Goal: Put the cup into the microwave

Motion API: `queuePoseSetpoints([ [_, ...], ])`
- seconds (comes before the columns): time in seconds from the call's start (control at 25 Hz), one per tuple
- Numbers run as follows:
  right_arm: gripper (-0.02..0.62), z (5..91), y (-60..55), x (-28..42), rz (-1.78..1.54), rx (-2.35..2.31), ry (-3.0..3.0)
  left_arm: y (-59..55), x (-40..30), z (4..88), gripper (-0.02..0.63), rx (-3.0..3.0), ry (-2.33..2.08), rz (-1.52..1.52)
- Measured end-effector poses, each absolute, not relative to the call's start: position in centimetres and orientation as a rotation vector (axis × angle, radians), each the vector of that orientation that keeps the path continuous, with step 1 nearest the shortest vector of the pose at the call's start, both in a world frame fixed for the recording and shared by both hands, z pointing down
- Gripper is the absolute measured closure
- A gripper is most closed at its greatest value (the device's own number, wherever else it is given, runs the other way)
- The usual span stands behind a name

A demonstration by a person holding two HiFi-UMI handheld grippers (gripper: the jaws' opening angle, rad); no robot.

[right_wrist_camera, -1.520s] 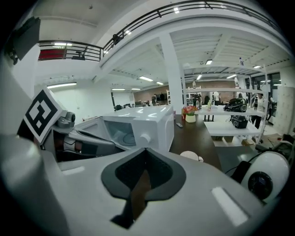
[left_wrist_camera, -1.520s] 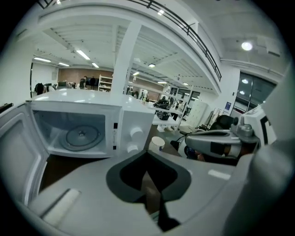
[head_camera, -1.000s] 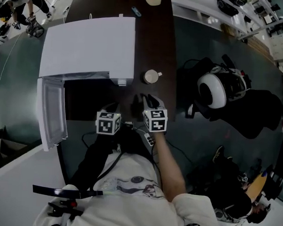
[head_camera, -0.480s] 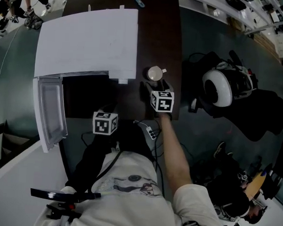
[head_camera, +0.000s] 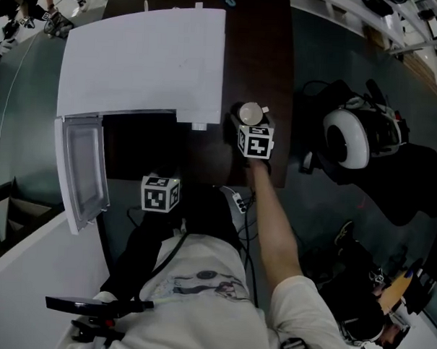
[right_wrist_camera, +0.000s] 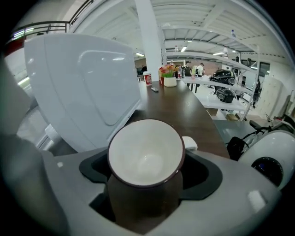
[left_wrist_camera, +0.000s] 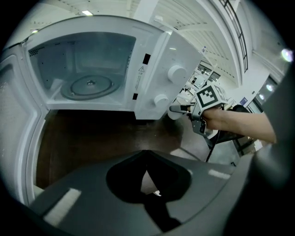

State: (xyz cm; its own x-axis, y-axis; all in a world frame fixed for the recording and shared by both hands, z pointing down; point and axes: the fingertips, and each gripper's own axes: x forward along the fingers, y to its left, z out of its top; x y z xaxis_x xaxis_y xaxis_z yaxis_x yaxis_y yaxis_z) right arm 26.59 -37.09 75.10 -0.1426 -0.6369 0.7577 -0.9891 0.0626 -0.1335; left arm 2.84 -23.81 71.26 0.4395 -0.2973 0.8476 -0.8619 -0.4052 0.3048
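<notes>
The right tongs [right_wrist_camera: 144, 198] have reached out to the cup [right_wrist_camera: 146, 156] and opened wide around it. Squeeze its middle gently. The left tongs [left_wrist_camera: 146, 159] are closed, empty.

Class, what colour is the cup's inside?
The cup is white inside, best in right gripper view.

Cup [head_camera: 249, 111] half covered in the head view by the right tool [head_camera: 252, 127], jaws just opened around it, microwave [left_wrist_camera: 92, 69] door [left_wrist_camera: 16, 138] cut by the left gripper view's rim, far table [right_wrist_camera: 184, 106] items [right_wrist_camera: 168, 78] too small to tell
</notes>
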Motion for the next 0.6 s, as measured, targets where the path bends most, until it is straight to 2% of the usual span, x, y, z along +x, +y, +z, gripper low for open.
queuePoseSetpoints([
  [0.6, 0.181, 73.8, -34.3, 25.6, 0.811, 1.558, -1.880, -23.0, 0.8, 70.9, 0.607, 1.918, -0.977, 0.927],
])
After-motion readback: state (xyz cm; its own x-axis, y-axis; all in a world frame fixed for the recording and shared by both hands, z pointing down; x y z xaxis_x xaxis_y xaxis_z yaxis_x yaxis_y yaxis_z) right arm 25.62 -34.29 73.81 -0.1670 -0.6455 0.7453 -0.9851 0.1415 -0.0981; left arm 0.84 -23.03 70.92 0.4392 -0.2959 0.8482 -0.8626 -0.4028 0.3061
